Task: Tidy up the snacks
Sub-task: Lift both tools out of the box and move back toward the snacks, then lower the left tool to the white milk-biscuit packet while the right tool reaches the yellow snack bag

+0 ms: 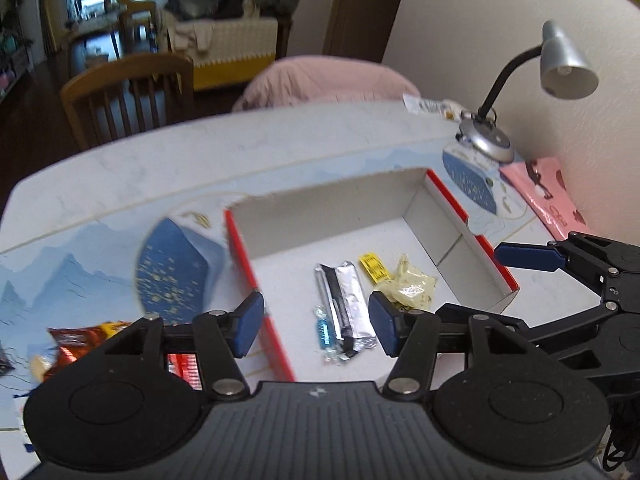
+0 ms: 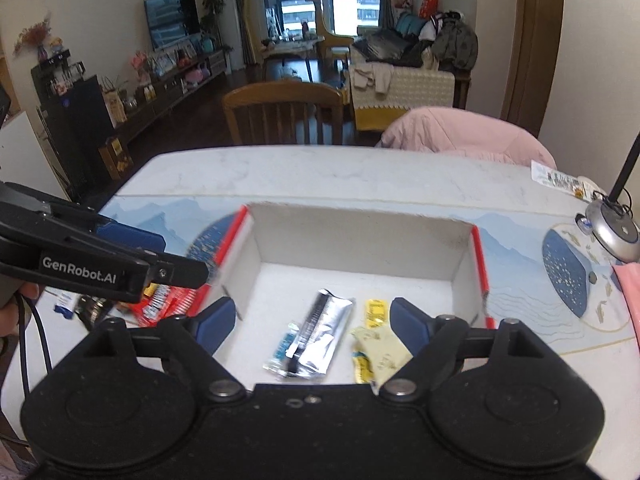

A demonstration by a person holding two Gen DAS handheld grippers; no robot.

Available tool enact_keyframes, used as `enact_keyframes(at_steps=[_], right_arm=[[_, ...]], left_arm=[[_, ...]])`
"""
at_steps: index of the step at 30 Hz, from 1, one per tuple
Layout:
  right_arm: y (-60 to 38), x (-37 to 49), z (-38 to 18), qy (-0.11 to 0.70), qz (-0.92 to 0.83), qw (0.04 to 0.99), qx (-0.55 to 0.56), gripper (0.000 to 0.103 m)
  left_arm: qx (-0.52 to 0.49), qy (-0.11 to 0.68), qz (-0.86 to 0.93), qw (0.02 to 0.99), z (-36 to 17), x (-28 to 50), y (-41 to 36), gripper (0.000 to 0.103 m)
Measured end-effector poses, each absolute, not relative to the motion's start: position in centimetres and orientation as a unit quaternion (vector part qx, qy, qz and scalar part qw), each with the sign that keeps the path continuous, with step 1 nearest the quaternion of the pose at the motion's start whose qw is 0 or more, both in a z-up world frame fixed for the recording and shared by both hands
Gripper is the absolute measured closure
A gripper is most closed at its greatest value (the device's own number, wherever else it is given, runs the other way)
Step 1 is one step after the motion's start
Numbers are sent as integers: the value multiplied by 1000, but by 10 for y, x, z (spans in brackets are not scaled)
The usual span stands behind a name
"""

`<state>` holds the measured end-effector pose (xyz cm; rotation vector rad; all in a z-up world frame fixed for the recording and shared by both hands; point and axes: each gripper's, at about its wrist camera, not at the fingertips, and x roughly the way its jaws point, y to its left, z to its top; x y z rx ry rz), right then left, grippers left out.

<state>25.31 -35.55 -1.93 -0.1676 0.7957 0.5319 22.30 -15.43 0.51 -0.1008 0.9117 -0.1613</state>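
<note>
— Looking down into the white box [image 2: 360,240] on the counter [image 2: 320,176], I see a silver foil bar [image 2: 320,336], a small blue candy [image 2: 285,345] touching its left side, and yellow wrappers [image 2: 376,344] to its right. More snacks [image 1: 76,344] lie loose outside, left of the box.

— And the jaws?

— Left gripper [image 1: 316,322] and right gripper [image 2: 308,324] both stand apart, nothing between them.

— How will the loose packets handle?

— I judge them light, crinkly and slippery; I'd pinch across a packet's flat middle, gently, since contents may crush.
</note>
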Motion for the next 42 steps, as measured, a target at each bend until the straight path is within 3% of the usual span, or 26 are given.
enact_keyframes(at_steps=[2, 4, 5, 24, 42], right_arm=[[-347, 245, -16, 376, 261, 886, -76, 18], [-339, 237, -14, 368, 265, 888, -72, 4], [-335, 234, -13, 363, 266, 890, -69, 2], [-217, 194, -44, 371, 323, 867, -79, 0], [-149, 216, -98, 411, 312, 846, -134, 0]], left_arm=[[-48, 428, -76, 899, 10, 211, -144, 45], [-49, 419, -74, 904, 14, 200, -132, 44], [-51, 415, -72, 906, 15, 194, -126, 42], [-103, 373, 13, 922, -2, 110, 22, 25], [-140, 472, 111, 863, -89, 112, 141, 25]])
